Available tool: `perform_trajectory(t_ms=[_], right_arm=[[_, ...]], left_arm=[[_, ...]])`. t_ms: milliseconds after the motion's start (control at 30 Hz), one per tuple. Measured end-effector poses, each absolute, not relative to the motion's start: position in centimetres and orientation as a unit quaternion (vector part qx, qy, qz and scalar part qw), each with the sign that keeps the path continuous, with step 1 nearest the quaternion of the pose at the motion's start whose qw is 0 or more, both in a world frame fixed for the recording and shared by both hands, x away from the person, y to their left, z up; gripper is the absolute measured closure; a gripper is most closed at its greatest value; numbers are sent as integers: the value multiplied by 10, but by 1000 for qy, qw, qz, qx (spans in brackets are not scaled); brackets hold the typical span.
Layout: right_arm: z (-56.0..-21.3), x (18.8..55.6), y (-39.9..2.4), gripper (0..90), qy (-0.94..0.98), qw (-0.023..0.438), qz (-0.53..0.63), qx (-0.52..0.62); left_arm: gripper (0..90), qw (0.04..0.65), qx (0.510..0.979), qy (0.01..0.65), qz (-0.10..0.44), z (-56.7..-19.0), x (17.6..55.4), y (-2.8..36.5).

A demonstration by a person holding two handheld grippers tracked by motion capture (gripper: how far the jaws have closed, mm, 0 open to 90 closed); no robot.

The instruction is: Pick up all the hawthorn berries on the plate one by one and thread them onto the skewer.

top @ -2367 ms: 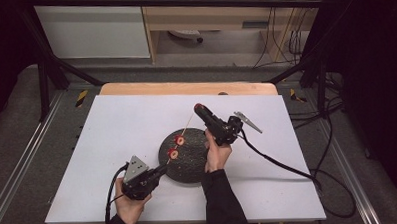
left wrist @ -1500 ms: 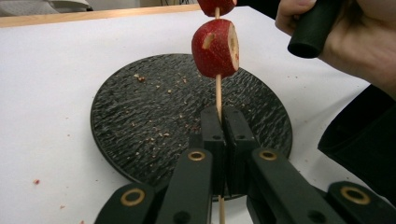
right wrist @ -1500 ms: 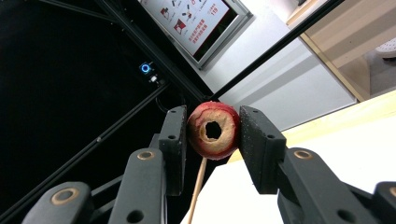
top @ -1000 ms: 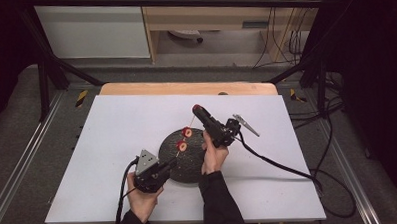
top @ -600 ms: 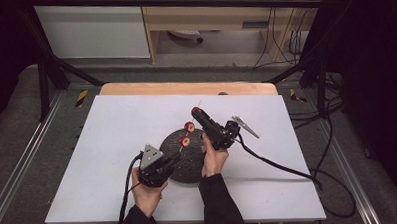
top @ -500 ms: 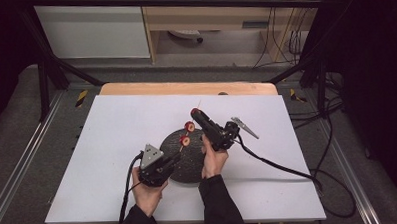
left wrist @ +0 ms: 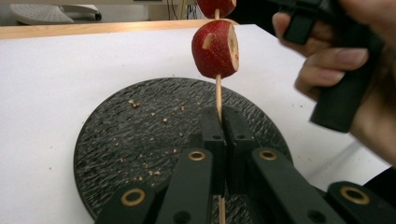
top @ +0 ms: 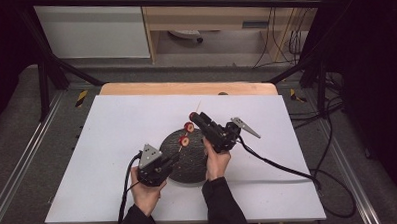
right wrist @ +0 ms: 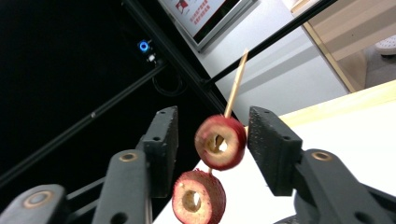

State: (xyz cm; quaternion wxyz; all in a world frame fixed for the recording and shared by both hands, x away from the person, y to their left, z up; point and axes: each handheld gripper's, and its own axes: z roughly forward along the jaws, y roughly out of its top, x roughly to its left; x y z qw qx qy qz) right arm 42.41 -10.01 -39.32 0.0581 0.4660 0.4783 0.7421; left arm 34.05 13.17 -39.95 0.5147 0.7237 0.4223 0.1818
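1. Skewer stands upright over the dark round plate, two red fruit slices threaded on it: upper slice, lower slice.
2. Left tool is clamped on the skewer's lower end.
3. Right tool has just been opening; its jaws flank the upper slice without pressing it.
4. Plate sits on the white counter.

Grey floor — wooden shelving
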Motion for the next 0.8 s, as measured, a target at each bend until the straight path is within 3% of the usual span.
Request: perform_trajectory(t_ms=[267,433,667,800], right_arm=[[-382,419,-120,226,550,76,691,463],[-385,417,-135,110,624,86,633,450],[-399,413,-157,19,717,97,541,429],[-405,407,-165,16,754,101,497,418]], left_arm=[[882,507,729,426,176,-406,340,144],[882,502,734,423,174,-407,339,151],[882,496,743,416,171,-407,340,158],[882,489,751,411,167,-406,342,160]])
